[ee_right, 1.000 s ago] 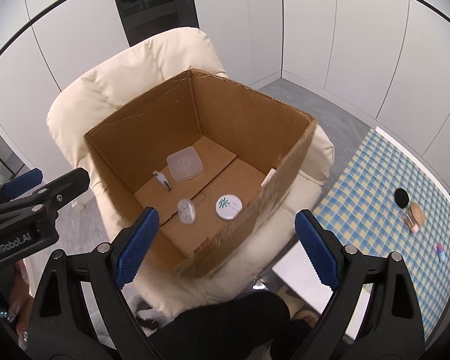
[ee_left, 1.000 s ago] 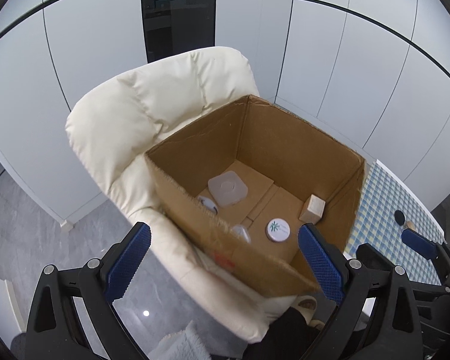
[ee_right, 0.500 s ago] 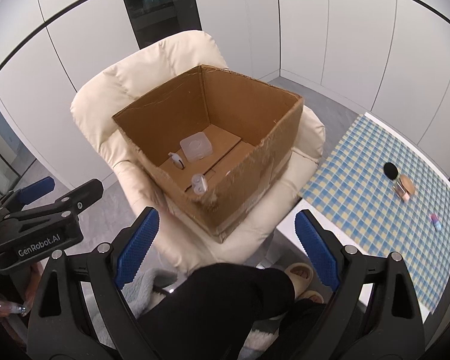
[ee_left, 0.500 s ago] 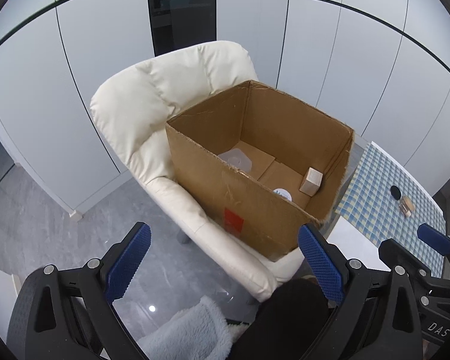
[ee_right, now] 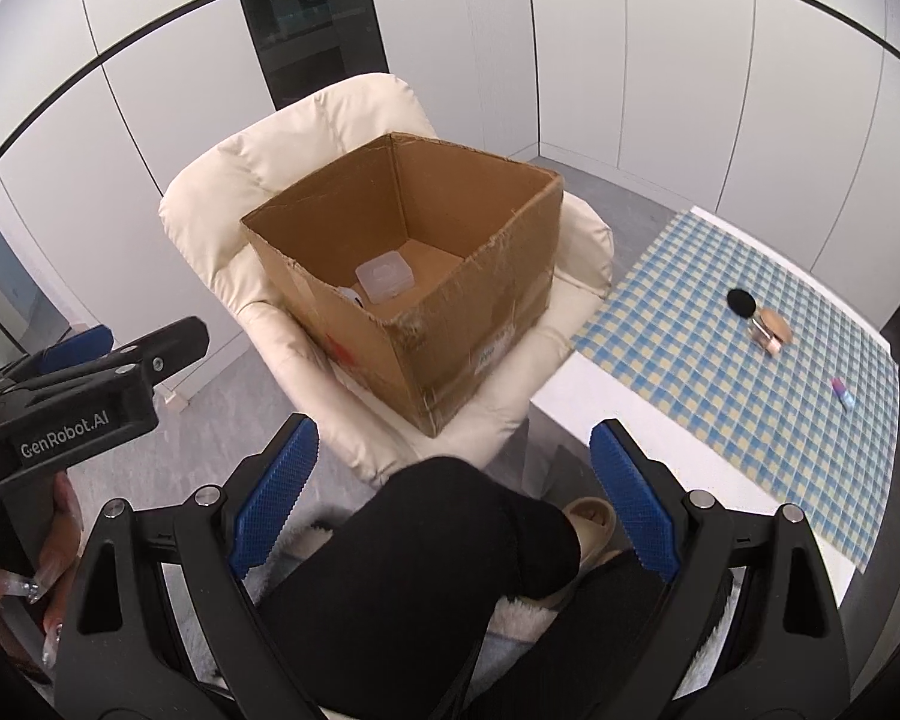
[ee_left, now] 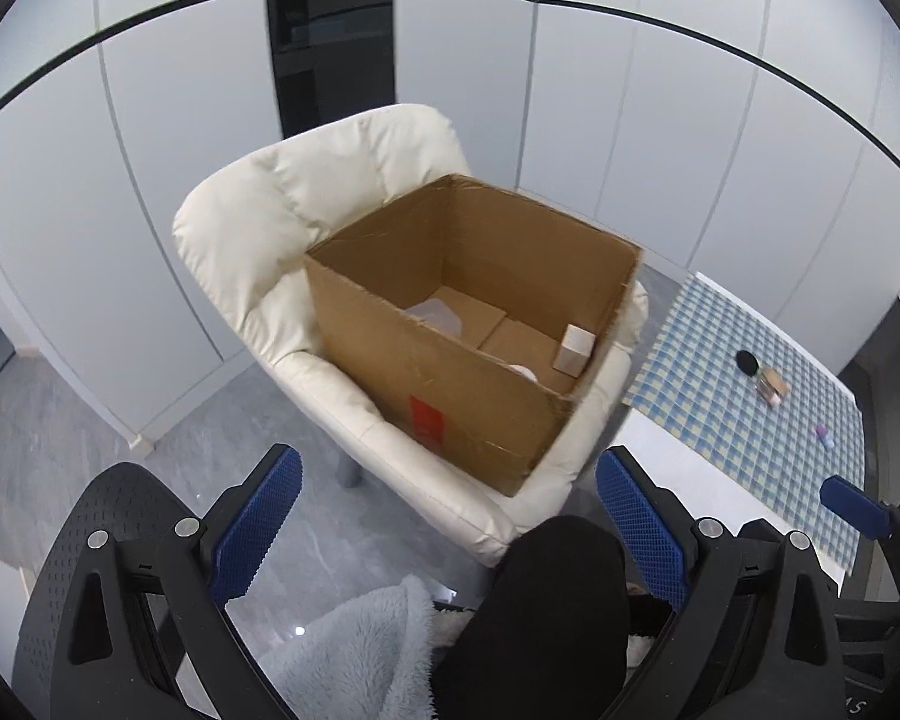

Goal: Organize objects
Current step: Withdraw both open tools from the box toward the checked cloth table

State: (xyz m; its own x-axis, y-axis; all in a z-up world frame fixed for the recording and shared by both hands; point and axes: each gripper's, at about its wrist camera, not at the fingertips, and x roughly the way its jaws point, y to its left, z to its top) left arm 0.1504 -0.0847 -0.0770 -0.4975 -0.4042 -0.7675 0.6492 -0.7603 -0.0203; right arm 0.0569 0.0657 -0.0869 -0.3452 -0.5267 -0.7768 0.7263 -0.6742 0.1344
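An open cardboard box (ee_left: 450,384) (ee_right: 474,324) rests on a cream padded chair (ee_left: 306,222) (ee_right: 342,132). Inside lie a clear plastic case (ee_right: 385,276) (ee_left: 435,315) and a small wooden block (ee_left: 575,349); other small items are mostly hidden by the near wall. On the checked tablecloth (ee_right: 750,396) (ee_left: 744,420) sit a black round puff (ee_right: 741,301) (ee_left: 748,361), a small bottle (ee_right: 768,330) (ee_left: 771,387) and a tiny pink tube (ee_right: 843,393) (ee_left: 825,437). My left gripper (ee_left: 447,534) and right gripper (ee_right: 450,501) both stand open and empty, well back from the box.
A person's black-clad leg (ee_right: 426,570) (ee_left: 540,618) and a beige slipper (ee_right: 591,519) lie below the grippers. A pale fluffy fabric (ee_left: 354,654) lies at the bottom. White wall panels and a dark tall opening (ee_right: 312,18) stand behind the chair. Grey floor lies to the left.
Both grippers have pulled back and up from the box, which now looks smaller and farther. More floor, table and the person's leg have come into view. Jaws stayed open.
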